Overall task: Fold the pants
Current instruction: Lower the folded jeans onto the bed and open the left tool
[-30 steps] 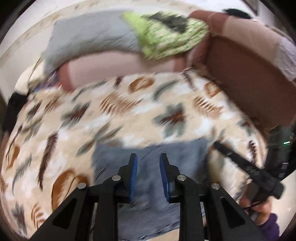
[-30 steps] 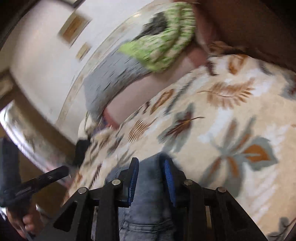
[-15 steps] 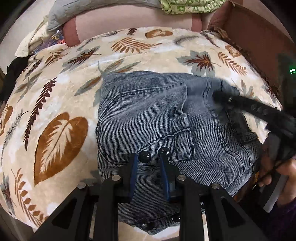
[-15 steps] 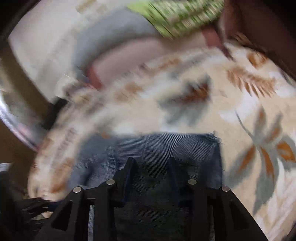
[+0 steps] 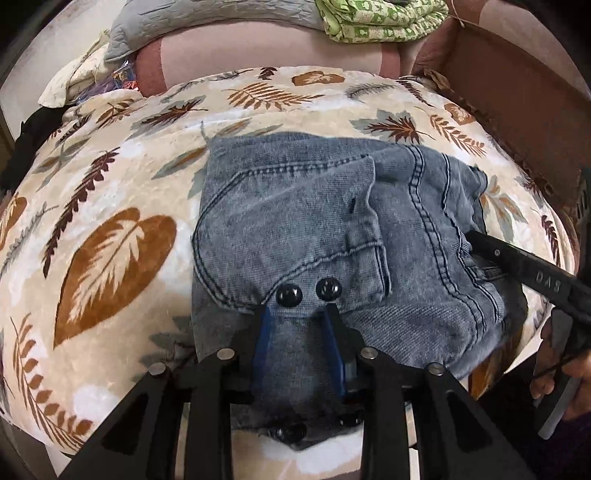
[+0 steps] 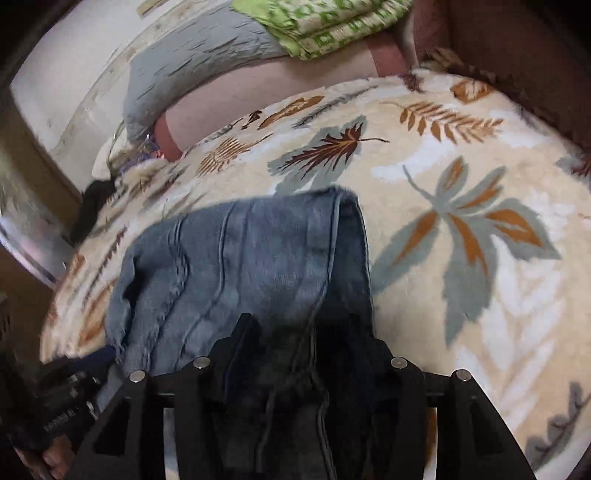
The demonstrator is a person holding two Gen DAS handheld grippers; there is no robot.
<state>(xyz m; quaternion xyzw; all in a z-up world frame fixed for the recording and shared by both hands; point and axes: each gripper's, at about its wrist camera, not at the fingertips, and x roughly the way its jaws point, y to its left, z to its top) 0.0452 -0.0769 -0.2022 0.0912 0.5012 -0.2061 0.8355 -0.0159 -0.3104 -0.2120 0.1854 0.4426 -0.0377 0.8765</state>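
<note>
Jeans (image 5: 332,229) folded on leaf-print blanket (image 5: 110,258); left hand-held gripper (image 5: 297,314) and right hand-held gripper (image 6: 299,328), jaws just opening, straddle denim that could snag and unfold on withdrawal

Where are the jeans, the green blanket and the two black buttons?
jeans (image 5: 295,214): left wrist view, back pocket panel.
green blanket (image 5: 380,22): left wrist view, folded stack's front.
black buttons (image 5: 290,295): left wrist view, left button's face.

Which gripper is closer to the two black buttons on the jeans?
Left. The left gripper sits right below the two black buttons, its tips almost at them. The right gripper is off to the side, over the jeans' far seam.
</note>
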